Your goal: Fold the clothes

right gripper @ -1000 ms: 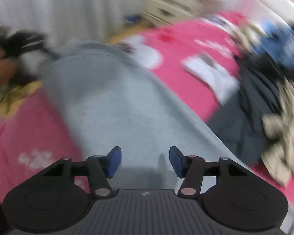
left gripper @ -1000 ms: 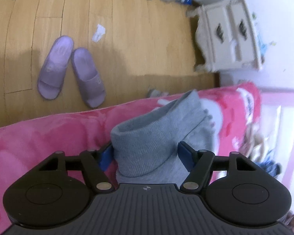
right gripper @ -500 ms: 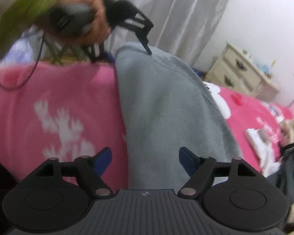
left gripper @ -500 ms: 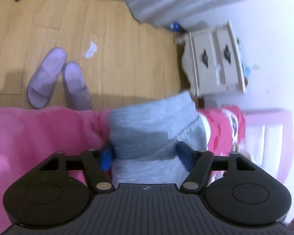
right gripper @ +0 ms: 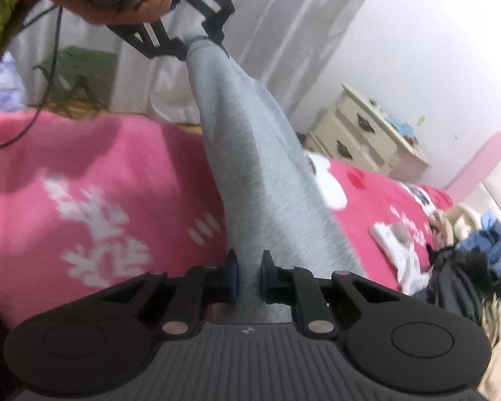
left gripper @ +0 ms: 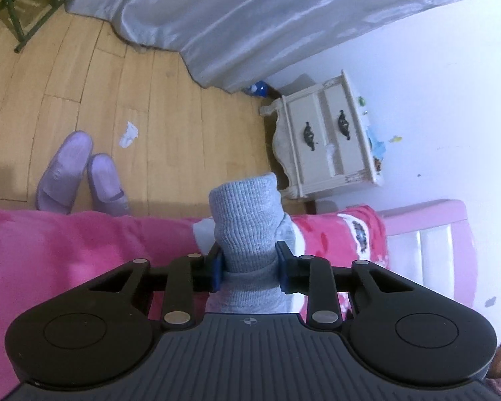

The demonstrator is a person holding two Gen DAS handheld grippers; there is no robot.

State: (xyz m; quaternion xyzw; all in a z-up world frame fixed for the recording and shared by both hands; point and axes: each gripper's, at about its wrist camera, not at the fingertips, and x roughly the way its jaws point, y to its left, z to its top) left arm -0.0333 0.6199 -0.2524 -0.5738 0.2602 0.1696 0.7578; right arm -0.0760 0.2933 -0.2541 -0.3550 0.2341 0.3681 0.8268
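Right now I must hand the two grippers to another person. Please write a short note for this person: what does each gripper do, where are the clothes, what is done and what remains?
Left gripper: jaws closing on the ribbed cuff end of the grey garment, raised above the pink blanket.
Right gripper: jaws closing on the near end of the same garment, low by the blanket.
The garment stretches between the two grippers.
A pile of other clothes lies at the right on the bed.
Done: both ends gripped.
Left: no fold visible yet; probably lay it flat, fold it, then take the pile.
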